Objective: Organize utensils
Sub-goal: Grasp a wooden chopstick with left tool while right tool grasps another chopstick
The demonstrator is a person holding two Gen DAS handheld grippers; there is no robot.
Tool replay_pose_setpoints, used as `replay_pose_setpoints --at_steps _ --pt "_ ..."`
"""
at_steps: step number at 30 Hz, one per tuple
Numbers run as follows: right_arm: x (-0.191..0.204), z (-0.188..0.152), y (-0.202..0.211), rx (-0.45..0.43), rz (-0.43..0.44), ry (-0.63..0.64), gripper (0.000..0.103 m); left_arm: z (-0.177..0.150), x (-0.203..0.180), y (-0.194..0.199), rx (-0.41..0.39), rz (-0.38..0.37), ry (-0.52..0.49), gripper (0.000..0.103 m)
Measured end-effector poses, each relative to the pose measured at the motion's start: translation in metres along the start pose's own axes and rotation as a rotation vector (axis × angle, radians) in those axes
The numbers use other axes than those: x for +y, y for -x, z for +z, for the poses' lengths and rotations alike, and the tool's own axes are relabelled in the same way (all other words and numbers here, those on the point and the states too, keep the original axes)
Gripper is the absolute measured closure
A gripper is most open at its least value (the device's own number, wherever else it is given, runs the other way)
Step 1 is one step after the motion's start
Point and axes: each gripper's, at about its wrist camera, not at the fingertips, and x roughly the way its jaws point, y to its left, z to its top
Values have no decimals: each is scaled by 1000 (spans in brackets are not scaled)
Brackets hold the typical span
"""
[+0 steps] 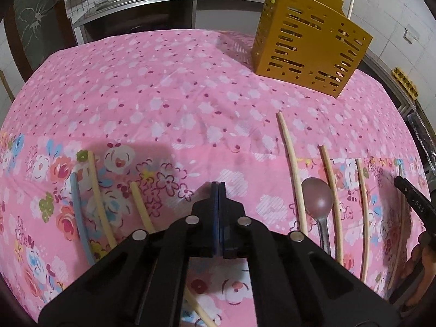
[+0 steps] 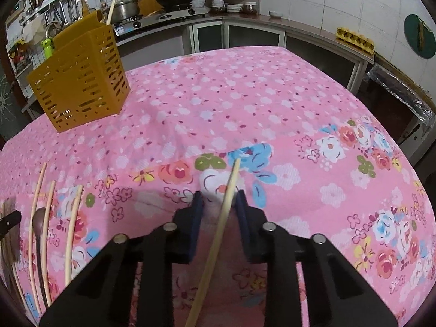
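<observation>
Early in the job. The yellow holder stands upright at the far side of the pink-clothed surface, and only one chopstick sticks out of its top (contents behind the slots too dim to count).

Still lying loose on the cloth: three pale chopsticks in a row, a metal spoon between the first two, a blue stick and two more pale ones on the other side. Another stick passes under the left claw's body, partly hidden.

Left claw: fingers pressed together, nothing between them, hovering over bare cloth.

Right claw: fingers apart, straddling a chopstick that runs between them. The stick looks close to the right-hand pad, but contact can't be confirmed; looks like no grip yet, probably about to close on it.

Judgement: roughly one item stowed, at least eight left. Holder is well apart from the loose pieces, so each one needs a carry across the surface.
</observation>
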Motion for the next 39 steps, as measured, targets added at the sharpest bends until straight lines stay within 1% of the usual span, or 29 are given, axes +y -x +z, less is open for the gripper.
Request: replay_pose_setpoints --at_steps 1,6,10,13,20,23,24,25,27,28,31,33,34,36,39 --pt "-1 0 0 2 12 -5 93 0 0 0 1 -4 0 103" --pt "1 0 0 2 20 7 93 0 7 3 16 -36 22 103" --pt "-3 0 0 3 41 -4 93 -3 20 13 19 -47 57 103" --pt "-2 -1 0 0 35 4 93 -5 31 18 37 -69 84 103" --pt "-3 -1 0 -2 47 -1 93 -12 40 30 34 -37 107 103" --pt "-4 -1 0 -1 51 -3 93 -14 39 32 32 -8 114 98" --pt "-3 -1 0 -1 52 -2 93 -14 39 33 29 -7 111 93" --pt "-4 -1 0 -1 52 -4 93 -14 38 34 27 0 108 85" --pt "-3 -1 0 -2 52 -5 93 -14 38 35 21 27 109 74" --pt "-2 -1 0 -2 50 -3 93 -13 39 34 19 42 109 74" --pt "-3 -1 0 -1 49 -1 93 -13 38 27 46 43 95 75" --pt "-3 -1 0 -1 50 -3 93 -12 35 20 62 57 90 81" --pt "-3 -1 0 -1 50 -2 93 -12 35 18 63 81 87 84" --pt "-3 -1 0 -1 49 -1 93 -10 36 12 80 90 91 86" --pt "-4 -1 0 -3 45 2 93 -3 37 7 76 101 93 88"
